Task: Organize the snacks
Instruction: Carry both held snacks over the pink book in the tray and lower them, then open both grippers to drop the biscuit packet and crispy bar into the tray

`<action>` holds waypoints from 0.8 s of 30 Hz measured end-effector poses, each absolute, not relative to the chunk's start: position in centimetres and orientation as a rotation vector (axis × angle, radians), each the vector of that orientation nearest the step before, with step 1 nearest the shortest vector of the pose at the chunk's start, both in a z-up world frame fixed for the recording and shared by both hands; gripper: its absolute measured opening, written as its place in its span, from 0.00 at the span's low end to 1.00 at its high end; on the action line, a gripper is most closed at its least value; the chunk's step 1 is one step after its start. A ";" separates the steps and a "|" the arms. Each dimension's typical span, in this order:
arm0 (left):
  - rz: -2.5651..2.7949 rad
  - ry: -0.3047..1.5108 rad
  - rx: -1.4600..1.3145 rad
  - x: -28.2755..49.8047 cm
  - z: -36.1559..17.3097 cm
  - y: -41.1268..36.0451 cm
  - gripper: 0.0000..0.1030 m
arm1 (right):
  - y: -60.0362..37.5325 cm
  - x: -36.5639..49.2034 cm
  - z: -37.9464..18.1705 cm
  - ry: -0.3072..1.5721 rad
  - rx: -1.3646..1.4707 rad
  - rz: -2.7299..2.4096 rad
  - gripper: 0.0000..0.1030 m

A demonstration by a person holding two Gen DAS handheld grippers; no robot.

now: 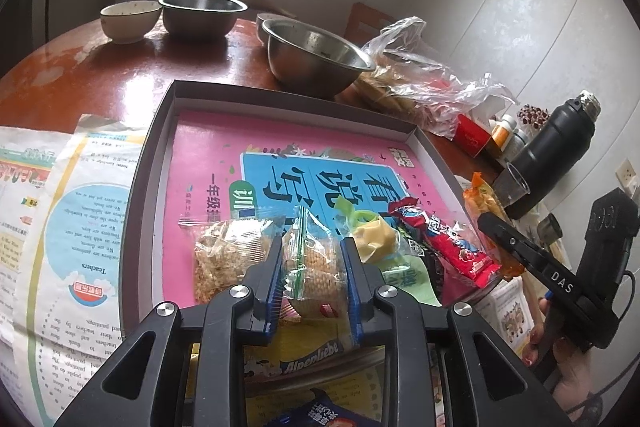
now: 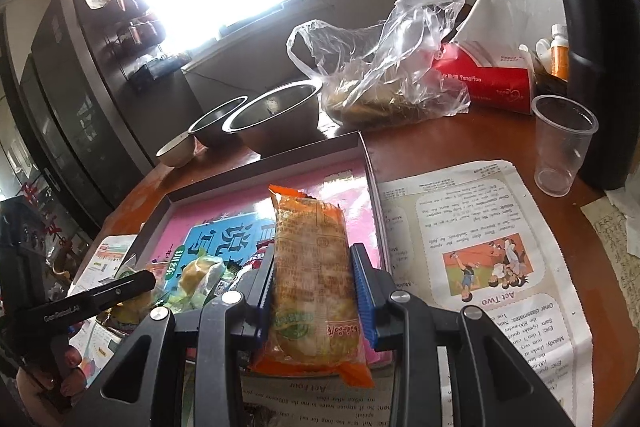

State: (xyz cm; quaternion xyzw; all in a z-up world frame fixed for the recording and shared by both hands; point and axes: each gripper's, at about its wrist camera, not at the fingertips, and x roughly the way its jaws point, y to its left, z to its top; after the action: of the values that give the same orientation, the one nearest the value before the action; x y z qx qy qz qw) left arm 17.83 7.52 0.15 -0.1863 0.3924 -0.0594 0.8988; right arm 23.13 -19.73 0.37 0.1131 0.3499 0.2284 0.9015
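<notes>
Snacks being gathered into the shallow box on the round counter.

The left tool hung over the near end of the box, its jaws straddling a clear packet of biscuits that lay among the snacks already there; whether the pads pressed on it could not be told, though the narrow gap suited setting it down beside a grainy bar, a yellow sweet and a red wrapper. The right tool gripped an orange snack pack by its long sides, holding it upright above the box's near right corner, likely so it could be laid flat inside. Steel bowls and a plastic bag stood beyond the box's far edge.
</notes>
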 end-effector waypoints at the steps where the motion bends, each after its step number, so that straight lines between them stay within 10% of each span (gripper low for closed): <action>1: -0.123 0.812 -0.385 17.8 0.2 7.5 0.27 | -19.6 23.2 0.3 0.727 0.232 0.474 0.34; 24: -0.126 0.817 -0.381 17.8 0.0 7.4 0.27 | -19.3 23.5 0.1 0.717 0.217 0.432 0.34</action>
State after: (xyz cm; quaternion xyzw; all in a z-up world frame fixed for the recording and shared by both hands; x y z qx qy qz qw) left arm 17.83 7.41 -0.02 -0.1839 0.3947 -0.0609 0.8981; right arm 23.46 -19.29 0.07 0.1054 0.3474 0.2095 0.9079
